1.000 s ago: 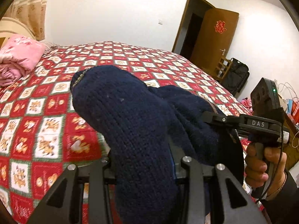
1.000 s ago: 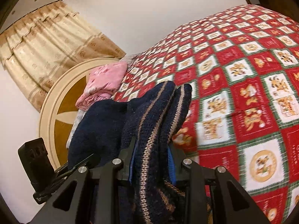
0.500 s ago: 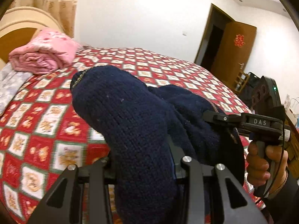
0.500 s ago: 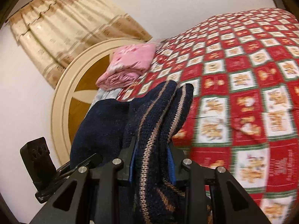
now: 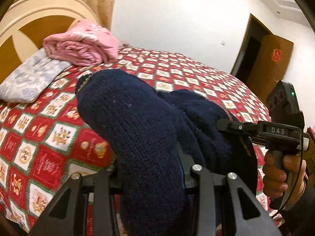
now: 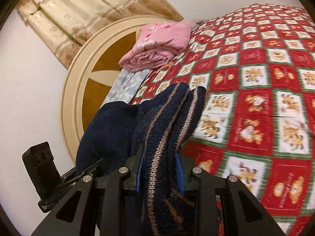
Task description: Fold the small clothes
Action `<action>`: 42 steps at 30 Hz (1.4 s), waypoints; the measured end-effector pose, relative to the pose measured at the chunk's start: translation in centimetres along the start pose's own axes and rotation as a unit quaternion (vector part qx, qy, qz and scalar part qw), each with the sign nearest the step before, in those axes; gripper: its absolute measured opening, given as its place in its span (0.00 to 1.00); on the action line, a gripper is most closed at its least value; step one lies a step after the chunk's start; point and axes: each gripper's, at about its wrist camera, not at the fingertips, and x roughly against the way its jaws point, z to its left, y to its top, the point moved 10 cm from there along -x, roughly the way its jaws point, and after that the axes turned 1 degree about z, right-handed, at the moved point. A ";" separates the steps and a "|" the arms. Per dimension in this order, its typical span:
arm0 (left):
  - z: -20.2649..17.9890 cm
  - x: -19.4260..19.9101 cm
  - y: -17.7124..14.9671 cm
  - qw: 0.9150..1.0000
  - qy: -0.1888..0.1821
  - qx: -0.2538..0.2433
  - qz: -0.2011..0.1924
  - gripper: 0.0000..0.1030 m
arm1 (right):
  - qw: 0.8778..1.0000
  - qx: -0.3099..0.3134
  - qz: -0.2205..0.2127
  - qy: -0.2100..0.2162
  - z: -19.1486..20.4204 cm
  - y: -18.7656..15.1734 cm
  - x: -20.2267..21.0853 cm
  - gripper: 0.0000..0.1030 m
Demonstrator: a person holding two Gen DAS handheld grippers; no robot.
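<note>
Navy knit garment (image 5: pixel 137 137) clamped in both tools above bedspread (image 5: pixel 39 133).

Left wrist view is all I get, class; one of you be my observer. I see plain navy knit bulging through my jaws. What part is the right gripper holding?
Observer: The right gripper has its jaws shut on the tan-striped band of the navy sweater.
Operator: One layer there, or more?
Observer: Two striped folds stand side by side above those jaws.
Operator: Where does the plain part run from there?
Observer: In the right wrist view it runs left and down to the left gripper, which shows low in front of the headboard.
</note>
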 end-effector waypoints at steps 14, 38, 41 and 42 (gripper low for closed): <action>7.5 -1.3 -0.9 0.999 0.025 0.044 0.016 0.37 | 0.999 0.011 0.048 0.011 2.3 0.6 -8.7 0.28; 11.3 -5.0 -3.9 0.996 0.038 0.050 0.055 0.48 | 0.995 0.022 0.085 -0.055 -1.9 0.0 -13.6 0.27; 11.8 -5.3 -4.4 0.996 0.040 0.061 0.052 0.58 | 0.992 0.035 0.092 -0.078 -2.6 -0.4 -14.1 0.28; 12.2 -5.3 -4.6 0.996 0.047 0.064 0.048 0.62 | 0.991 0.033 0.094 -0.083 -2.9 -0.5 -14.3 0.28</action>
